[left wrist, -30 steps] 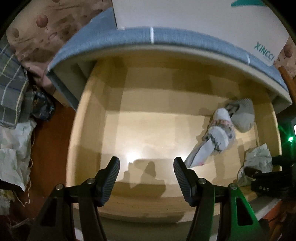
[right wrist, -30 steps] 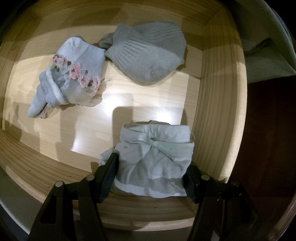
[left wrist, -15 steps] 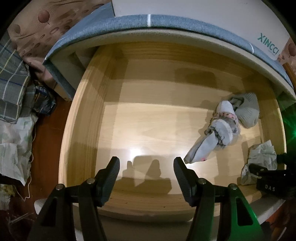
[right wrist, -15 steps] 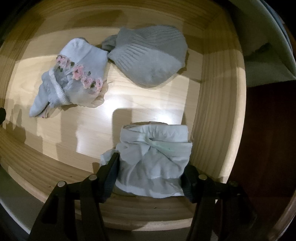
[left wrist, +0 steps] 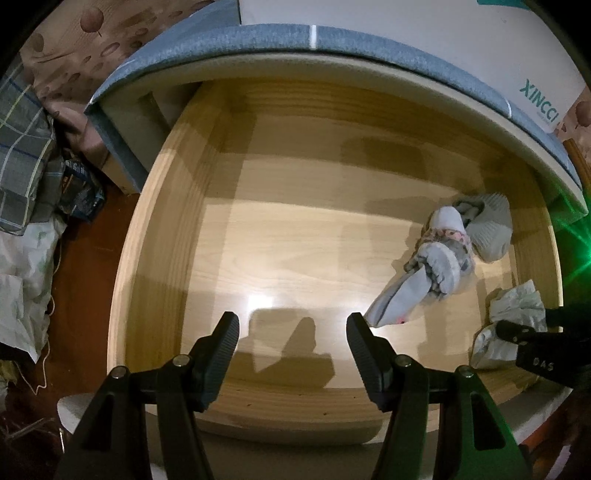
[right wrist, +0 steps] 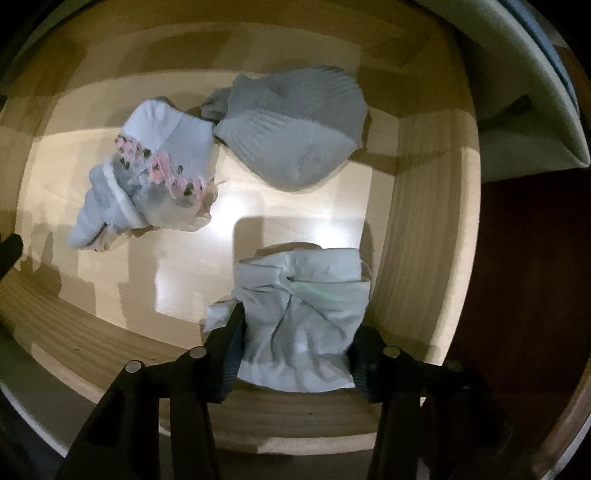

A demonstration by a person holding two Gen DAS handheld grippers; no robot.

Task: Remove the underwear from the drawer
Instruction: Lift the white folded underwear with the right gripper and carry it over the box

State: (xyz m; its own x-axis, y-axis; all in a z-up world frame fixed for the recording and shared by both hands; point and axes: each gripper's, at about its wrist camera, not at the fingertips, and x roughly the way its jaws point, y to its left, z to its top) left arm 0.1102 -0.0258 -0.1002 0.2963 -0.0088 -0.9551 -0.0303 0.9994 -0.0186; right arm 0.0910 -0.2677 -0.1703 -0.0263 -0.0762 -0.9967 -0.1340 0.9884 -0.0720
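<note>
- Since a second ago, our right tongs (right wrist: 297,350) have been squeezing in on the pale underwear (right wrist: 303,314), and the bundle looks narrower and more bunched up between them now than it did then.
- Both pads are pressing into the cloth from left and right, so we'd call that clenched on the underwear, with the fabric puckering in the middle.
- That underwear sits in the near right corner of the wooden drawer (right wrist: 417,229), just beside the right wall and touching the near one. It's on the drawer floor as far as we can tell, not lifted.
- Our left tongs (left wrist: 293,345) are released, wide apart, nothing between them, hovering over the bare near-middle part of the drawer (left wrist: 159,236). They haven't really shifted over the last second.
- From the left view we can see the underwear (left wrist: 517,306) crumpled at the right edge with the right tongs (left wrist: 528,332) on it.
- Farther in, a white sock with pink flower trim (right wrist: 147,184) lies left of centre, and a grey ribbed sock (right wrist: 291,125) is at its far right, touching it at the cuff.
- Outside the drawer on the left: plaid cloth (left wrist: 22,155) and some crumpled white fabric (left wrist: 22,280) on the floor.
- A white box with teal lettering (left wrist: 406,33) sits on top of the cabinet at the far side.
</note>
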